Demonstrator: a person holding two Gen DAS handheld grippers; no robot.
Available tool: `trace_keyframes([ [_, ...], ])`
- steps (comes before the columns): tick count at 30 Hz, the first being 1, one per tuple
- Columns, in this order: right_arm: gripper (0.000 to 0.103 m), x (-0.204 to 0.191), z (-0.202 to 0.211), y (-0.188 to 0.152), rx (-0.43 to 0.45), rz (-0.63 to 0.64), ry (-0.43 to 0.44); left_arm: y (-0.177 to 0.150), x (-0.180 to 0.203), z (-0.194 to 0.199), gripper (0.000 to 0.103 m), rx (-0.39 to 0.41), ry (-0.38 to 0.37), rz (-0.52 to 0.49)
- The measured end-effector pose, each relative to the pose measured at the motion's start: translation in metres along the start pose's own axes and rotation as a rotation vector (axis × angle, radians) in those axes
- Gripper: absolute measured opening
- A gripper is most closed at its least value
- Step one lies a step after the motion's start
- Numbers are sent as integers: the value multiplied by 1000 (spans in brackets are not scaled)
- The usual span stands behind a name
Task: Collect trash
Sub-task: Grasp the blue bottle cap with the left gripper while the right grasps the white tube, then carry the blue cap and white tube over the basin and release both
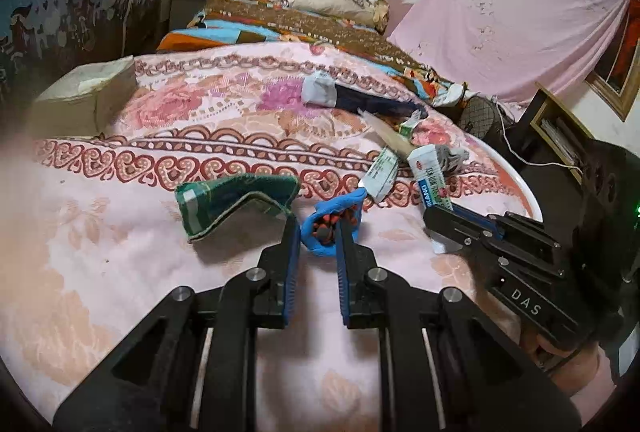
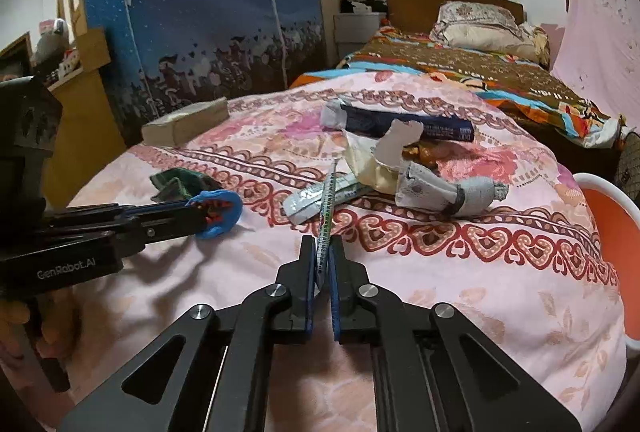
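Left wrist view first: my left gripper [image 1: 318,232] is clamped tight on a crumpled blue wrapper [image 1: 320,236] with red-orange inside, low on the pink floral bedspread [image 1: 120,252]. Beside its left finger I see one green cloth [image 1: 236,201]. My right gripper [image 2: 323,252] pinches a flat toothpaste-style packet [image 2: 326,216] edge-on; only the left wrist view shows me that packet's printed face, and only the right wrist view shows the orange bin [image 2: 616,244] with a white rim past the bed's right edge. Beyond the claws I count one silver sachet [image 2: 320,195], one cream torn wrapper [image 2: 376,159], one grey crumpled pack [image 2: 448,195], one dark blue tube [image 2: 404,125], all clustered together. One box [image 2: 184,125] sits well apart, far left.
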State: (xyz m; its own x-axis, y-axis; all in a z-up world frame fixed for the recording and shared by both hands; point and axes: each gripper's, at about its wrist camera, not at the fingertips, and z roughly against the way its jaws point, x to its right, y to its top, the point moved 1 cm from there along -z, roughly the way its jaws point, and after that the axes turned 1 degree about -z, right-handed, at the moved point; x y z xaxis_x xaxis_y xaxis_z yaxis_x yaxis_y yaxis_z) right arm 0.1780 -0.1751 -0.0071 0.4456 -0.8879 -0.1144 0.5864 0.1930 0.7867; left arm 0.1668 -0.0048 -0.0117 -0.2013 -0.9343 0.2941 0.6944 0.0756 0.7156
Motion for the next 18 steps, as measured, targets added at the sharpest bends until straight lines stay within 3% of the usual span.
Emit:
trace_keyframes([
  [8,4,1,22,-2,130,-10,21,-3,14,19,2,124,-26,-10],
  [16,7,6,8,0,49,-36,-40,-4,14,16,2,107,57,12],
  [18,14,3,5,0,24,-22,-41,-6,12,17,2,107,80,13],
])
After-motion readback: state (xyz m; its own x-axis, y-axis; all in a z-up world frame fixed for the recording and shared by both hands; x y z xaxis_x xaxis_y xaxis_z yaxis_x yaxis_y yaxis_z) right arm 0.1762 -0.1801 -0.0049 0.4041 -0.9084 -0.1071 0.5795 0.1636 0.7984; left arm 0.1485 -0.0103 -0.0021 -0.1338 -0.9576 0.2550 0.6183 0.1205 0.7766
